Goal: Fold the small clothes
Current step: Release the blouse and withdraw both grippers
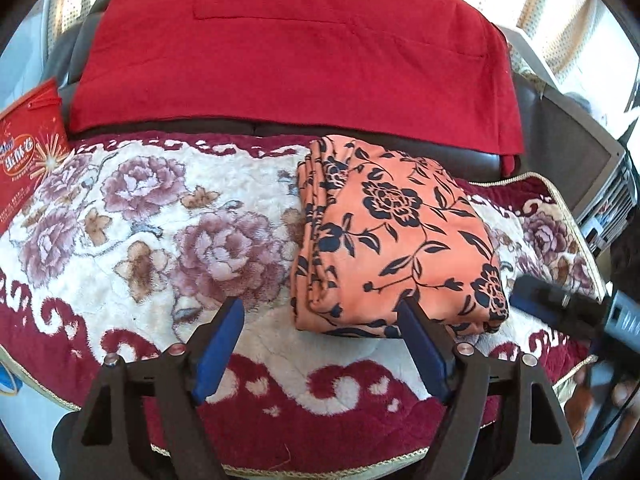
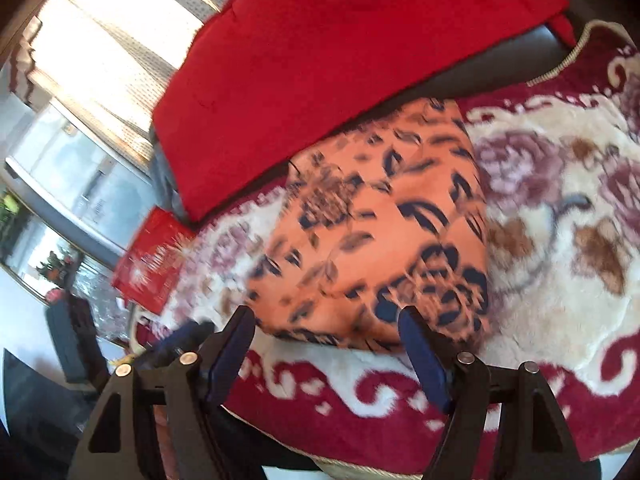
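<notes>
Neatly folded, the orange garment with dark flowers (image 1: 394, 236) lies as a thick rectangular pad right of centre in the left wrist view, on the plush floral blanket (image 1: 160, 208). Its long axis runs from the lower frame up toward the red cloth (image 1: 296, 48) draped across the top, leaning slightly left; the stacked folded edges face the left of the frame.

In the right wrist view, which is motion-blurred, the same garment (image 2: 380, 240) fills the middle, its long axis slanting from lower left to upper right.

The left gripper (image 1: 320, 340) has its blue fingers spread wide with nothing between them, hanging just short of the garment's near edge. The right gripper (image 2: 326, 344) is likewise spread and empty, near the garment's lower edge.

A red printed box (image 1: 26, 156) stands at the left edge; its contents cannot be seen.
</notes>
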The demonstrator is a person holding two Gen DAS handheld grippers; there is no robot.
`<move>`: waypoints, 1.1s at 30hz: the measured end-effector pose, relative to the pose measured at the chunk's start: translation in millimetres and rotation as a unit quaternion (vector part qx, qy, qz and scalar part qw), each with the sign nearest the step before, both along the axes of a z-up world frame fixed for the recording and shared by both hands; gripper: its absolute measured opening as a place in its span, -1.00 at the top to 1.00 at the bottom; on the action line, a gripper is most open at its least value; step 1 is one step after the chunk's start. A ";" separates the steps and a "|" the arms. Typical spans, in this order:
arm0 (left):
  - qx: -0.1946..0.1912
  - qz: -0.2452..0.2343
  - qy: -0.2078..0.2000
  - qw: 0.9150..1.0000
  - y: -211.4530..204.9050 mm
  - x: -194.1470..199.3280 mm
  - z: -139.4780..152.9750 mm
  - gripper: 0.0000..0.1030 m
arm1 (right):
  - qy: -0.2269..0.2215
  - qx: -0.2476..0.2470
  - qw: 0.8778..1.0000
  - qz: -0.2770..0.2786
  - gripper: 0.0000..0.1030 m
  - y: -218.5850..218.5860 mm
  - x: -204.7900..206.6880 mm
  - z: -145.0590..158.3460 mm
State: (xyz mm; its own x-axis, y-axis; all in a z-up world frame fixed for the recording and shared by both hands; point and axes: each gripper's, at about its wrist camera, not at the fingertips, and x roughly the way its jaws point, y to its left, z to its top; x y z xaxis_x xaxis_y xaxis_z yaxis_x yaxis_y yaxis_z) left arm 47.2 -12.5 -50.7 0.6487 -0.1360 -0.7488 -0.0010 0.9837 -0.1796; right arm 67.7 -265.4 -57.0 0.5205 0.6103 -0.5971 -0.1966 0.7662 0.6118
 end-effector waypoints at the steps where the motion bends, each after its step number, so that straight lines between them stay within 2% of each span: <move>1: 0.004 0.002 -0.001 1.000 -1.4 -1.9 1.3 -0.54 | -0.006 0.012 1.000 0.000 -0.58 -0.4 3.7 3.4; 4: 0.009 0.006 0.006 1.000 -2.1 -0.6 -1.7 -0.55 | 0.003 0.026 1.000 -0.012 -0.71 -0.9 20.1 -12.1; 5: 0.012 0.008 0.010 1.000 -1.8 0.1 -3.9 -0.54 | 0.019 0.027 0.999 -0.010 -0.72 0.7 27.4 -25.0; 6: 0.015 0.013 0.016 1.000 -1.2 1.3 -6.9 -0.55 | 0.058 0.031 0.998 -0.009 -0.72 1.0 38.1 -48.5; 7: 0.019 0.015 0.024 0.999 0.3 2.9 -10.9 -0.54 | 0.071 0.042 0.996 -0.013 -0.72 -2.2 39.3 -57.5; 9: 0.026 0.018 0.032 0.999 3.5 4.1 -15.1 -0.54 | 0.038 0.072 0.996 -0.022 -0.72 -12.1 25.8 -47.4; 12: 0.042 0.025 0.022 0.999 5.0 9.3 -16.6 -0.54 | 0.000 0.086 0.996 -0.035 -0.72 -31.2 2.5 -29.7; 16: 0.034 0.027 0.024 0.999 -5.3 27.3 -21.1 -0.54 | 0.002 0.077 0.995 -0.069 -0.72 -62.5 -22.3 -36.0; 18: 0.029 0.025 0.023 0.999 -12.9 30.8 -22.4 -0.54 | 0.011 0.056 0.995 -0.088 -0.72 -72.8 -31.1 -41.4; 20: 0.032 0.018 0.018 0.999 -23.5 31.5 -22.7 -0.54 | 0.005 0.011 0.995 -0.096 -0.72 -73.3 -41.8 -39.0; 23: 0.053 0.009 0.006 0.999 -37.7 27.8 -20.8 -0.54 | -0.011 -0.075 0.993 -0.089 -0.72 -57.0 -48.7 -26.9; 25: 0.062 0.004 -0.004 0.998 -42.0 23.8 -15.3 -0.55 | -0.025 -0.110 0.990 -0.082 -0.72 -43.8 -52.9 -19.8; 26: 0.065 0.006 -0.010 0.998 -41.8 21.2 -11.7 -0.55 | -0.033 -0.123 0.989 -0.081 -0.72 -37.3 -54.9 -15.0; 28: 0.071 0.012 -0.023 0.997 -39.2 15.8 -4.1 -0.75 | -0.045 -0.144 0.985 -0.083 -0.72 -28.3 -60.3 -8.5; 31: 0.088 0.034 -0.050 0.994 -31.4 6.1 7.0 -0.79 | -0.063 -0.176 0.979 -0.084 -0.82 -9.9 -63.6 2.6; 33: 0.093 0.041 -0.043 0.994 -24.6 4.3 10.3 -0.79 | -0.072 -0.198 0.974 -0.085 -0.85 0.3 -66.7 8.7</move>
